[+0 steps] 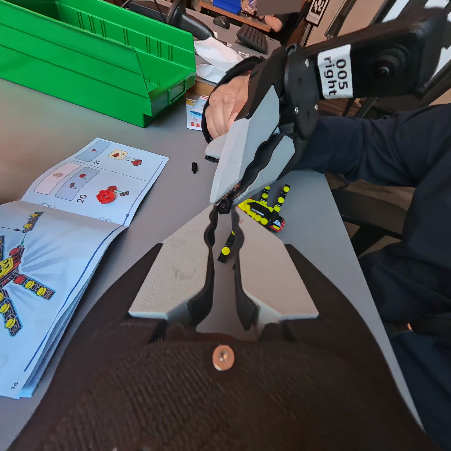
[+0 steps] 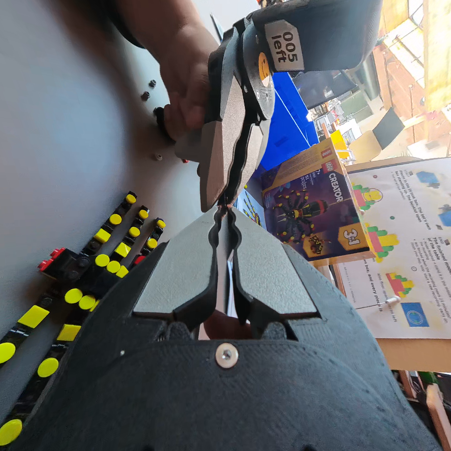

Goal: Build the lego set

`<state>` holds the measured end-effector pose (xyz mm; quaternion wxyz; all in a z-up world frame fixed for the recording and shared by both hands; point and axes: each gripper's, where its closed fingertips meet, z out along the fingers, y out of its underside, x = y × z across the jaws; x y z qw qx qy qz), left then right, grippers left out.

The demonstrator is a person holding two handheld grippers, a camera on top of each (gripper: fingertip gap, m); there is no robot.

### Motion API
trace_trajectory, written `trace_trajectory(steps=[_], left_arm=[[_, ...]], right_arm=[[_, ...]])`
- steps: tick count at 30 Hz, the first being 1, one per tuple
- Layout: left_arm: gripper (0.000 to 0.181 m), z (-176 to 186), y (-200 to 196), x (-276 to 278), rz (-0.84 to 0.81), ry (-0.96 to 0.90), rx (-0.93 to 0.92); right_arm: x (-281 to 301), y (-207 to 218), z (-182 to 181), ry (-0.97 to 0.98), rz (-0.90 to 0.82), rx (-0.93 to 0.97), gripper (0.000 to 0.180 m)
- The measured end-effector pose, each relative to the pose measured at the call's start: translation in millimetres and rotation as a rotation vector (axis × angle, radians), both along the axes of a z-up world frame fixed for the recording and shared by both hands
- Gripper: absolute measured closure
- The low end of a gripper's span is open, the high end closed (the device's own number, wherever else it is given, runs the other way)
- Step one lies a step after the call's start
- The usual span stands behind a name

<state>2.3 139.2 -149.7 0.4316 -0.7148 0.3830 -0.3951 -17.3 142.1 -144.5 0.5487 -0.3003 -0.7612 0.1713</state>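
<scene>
My left gripper (image 1: 224,210) and right gripper (image 2: 224,211) meet tip to tip above the grey table (image 1: 170,136). A small black Lego piece (image 1: 224,205) is pinched where the tips meet, and both grippers look shut on it. In the right wrist view it shows only as a dark sliver (image 2: 223,207). The right gripper (image 1: 225,199) comes in from the upper right in the left wrist view. The left gripper (image 2: 220,201) comes from above in the right wrist view. The partly built black, yellow and red spider model (image 2: 97,263) lies on the table below, also in the left wrist view (image 1: 266,214).
An open instruction booklet (image 1: 73,219) lies at the left and a green bin (image 1: 97,61) behind it. Loose small pieces (image 1: 194,167) (image 2: 146,95) lie on the table. The set's box (image 2: 317,207), a blue bin (image 2: 285,127) and a printed sheet (image 2: 402,244) stand beyond. Only a small space, under 4 cm, lies between the two pairs of fingers.
</scene>
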Motion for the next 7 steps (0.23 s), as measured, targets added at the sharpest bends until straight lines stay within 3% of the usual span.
trace_trajectory(steps=[7], left_arm=[[0.177, -24.5, 11.7, -13.0, 0.048, 0.257, 0.128]], right_arm=[[4.2, 14.4, -26.5, -0.123, -0.053, 0.178, 0.178]])
